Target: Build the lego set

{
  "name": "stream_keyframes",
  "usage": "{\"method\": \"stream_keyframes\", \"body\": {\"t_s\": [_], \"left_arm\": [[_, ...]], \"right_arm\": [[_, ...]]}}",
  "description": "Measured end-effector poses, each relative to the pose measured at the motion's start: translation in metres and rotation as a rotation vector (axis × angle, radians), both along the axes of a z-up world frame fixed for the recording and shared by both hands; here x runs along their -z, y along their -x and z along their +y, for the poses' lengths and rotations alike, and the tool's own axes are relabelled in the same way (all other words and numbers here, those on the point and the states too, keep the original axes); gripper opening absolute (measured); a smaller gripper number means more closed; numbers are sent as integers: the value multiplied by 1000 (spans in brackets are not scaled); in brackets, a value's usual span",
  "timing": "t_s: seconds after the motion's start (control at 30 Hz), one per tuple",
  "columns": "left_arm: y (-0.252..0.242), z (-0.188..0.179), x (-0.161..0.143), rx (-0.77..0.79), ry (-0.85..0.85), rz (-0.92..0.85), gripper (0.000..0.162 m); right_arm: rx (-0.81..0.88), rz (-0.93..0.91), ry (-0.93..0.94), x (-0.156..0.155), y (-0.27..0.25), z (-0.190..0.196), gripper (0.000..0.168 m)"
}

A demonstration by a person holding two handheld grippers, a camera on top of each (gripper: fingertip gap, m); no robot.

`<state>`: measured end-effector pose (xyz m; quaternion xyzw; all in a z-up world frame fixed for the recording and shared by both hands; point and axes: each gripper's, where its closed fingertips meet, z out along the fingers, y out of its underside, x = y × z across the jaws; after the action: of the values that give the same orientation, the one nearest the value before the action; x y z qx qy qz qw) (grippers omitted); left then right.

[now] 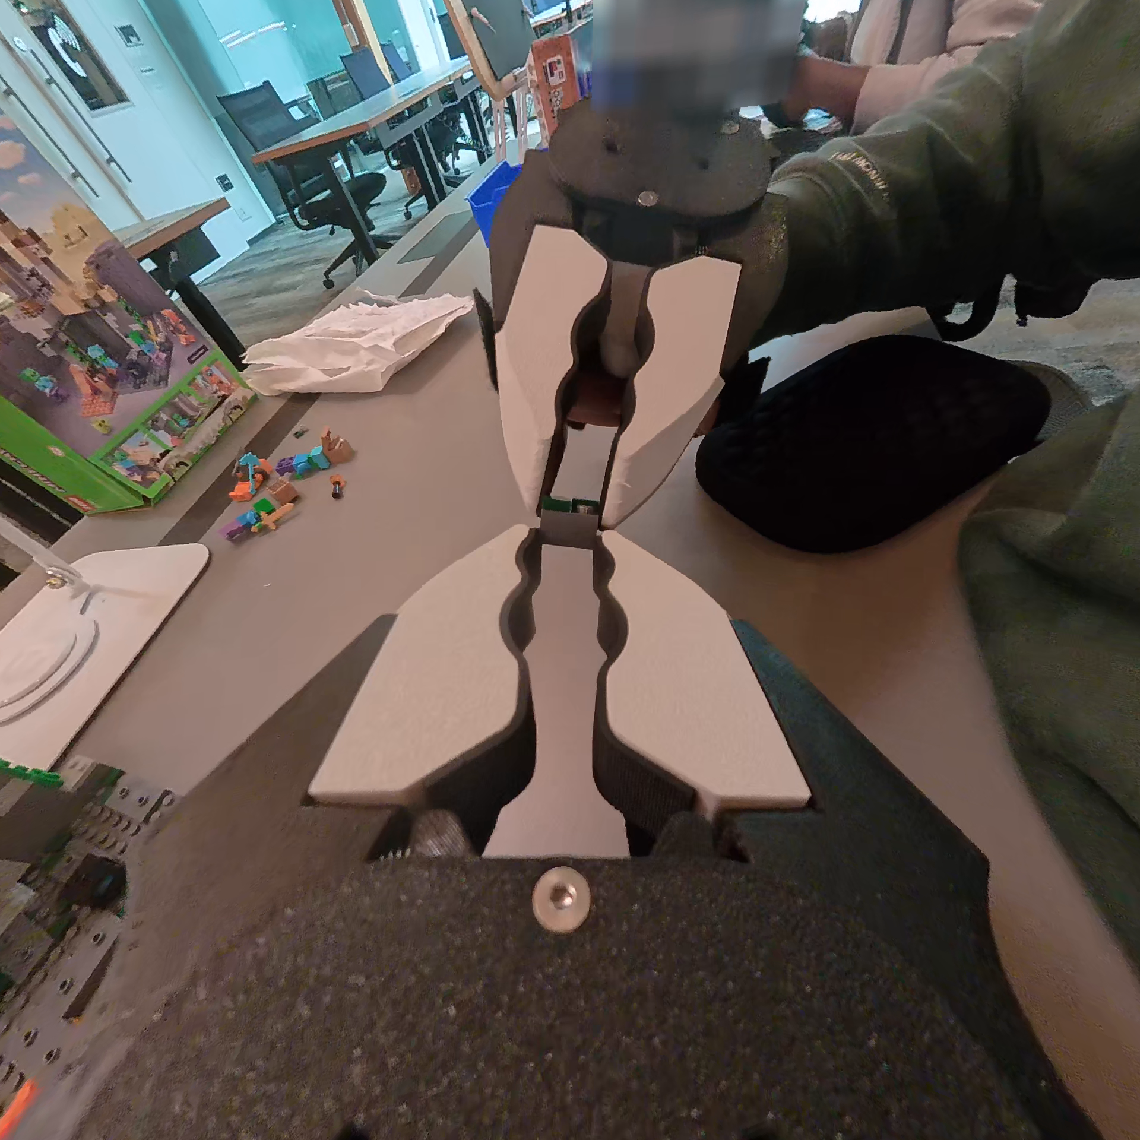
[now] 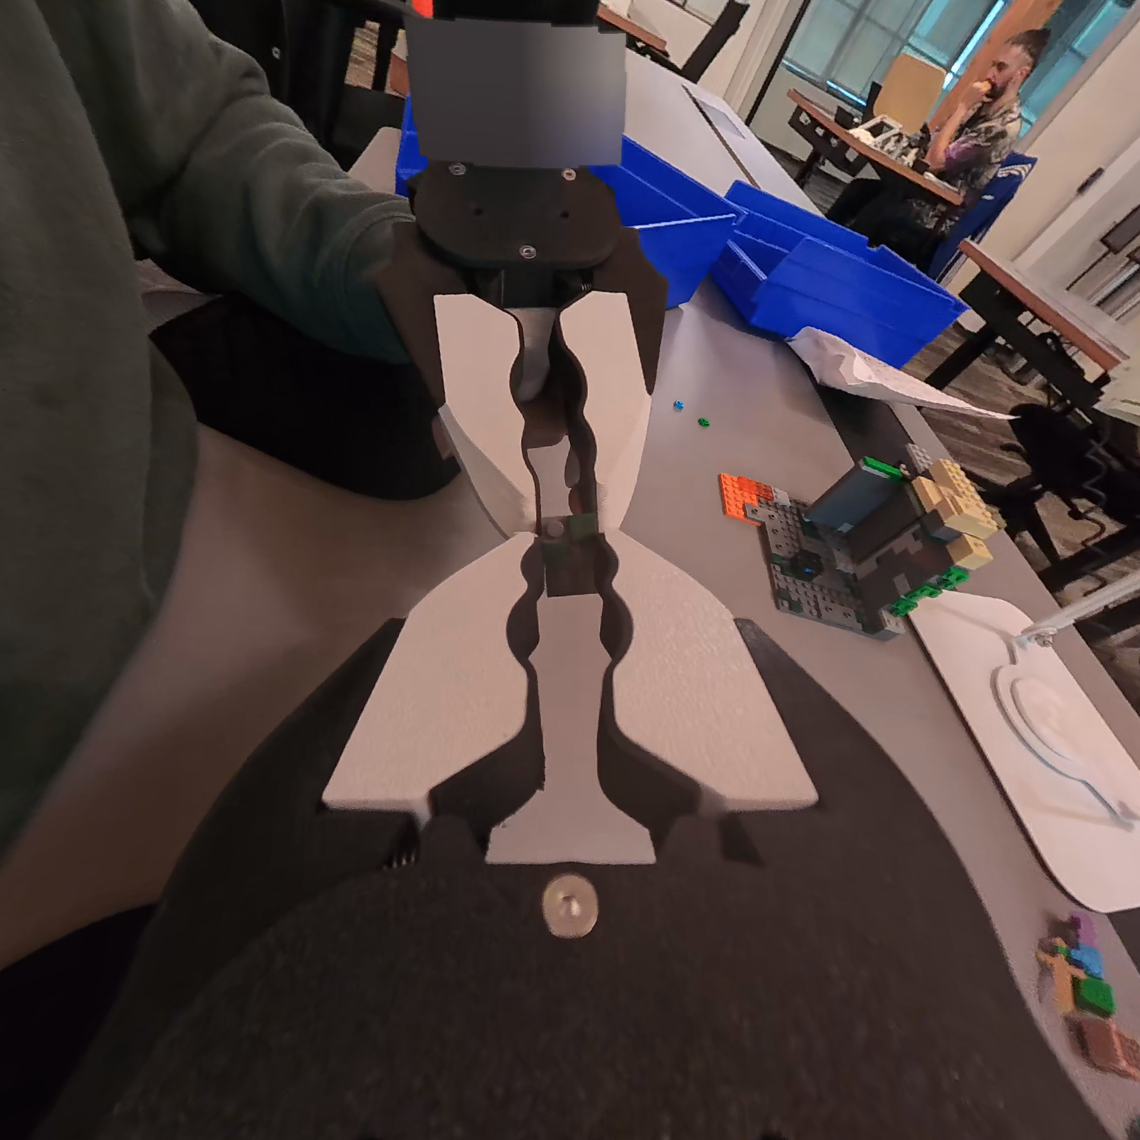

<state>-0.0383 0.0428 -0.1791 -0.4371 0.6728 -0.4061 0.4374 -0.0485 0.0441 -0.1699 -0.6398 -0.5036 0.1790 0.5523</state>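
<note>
Left wrist view: the left gripper (image 1: 569, 535), with white fingers on a black body, is clenched on a small dark grey lego piece with green on top (image 1: 569, 524). The right gripper (image 1: 570, 512) meets it tip to tip above the grey tabletop (image 1: 382, 555). Loose colourful lego bricks (image 1: 277, 487) lie at left, near a green lego box (image 1: 105, 382).

Right wrist view: the right gripper (image 2: 567, 543) is grasping the same small piece (image 2: 570, 555). A half-built grey and tan lego model (image 2: 863, 543) stands at right, blue plastic bins (image 2: 802, 271) behind.
</note>
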Motion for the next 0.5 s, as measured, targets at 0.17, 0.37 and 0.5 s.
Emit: {"method": "stream_keyframes", "body": {"t_s": [0.17,0.37,0.5], "left_arm": [[-2,2,3,-32,-21,15,16],[-2,0,7,-15,-20,24,16],[-1,3,7,10,52,9,16]], "right_arm": [[50,2,36,4,-3,2,15],[50,-7,48,7,-3,1,15],[52,-17,65,8,-6,5,17]]}}
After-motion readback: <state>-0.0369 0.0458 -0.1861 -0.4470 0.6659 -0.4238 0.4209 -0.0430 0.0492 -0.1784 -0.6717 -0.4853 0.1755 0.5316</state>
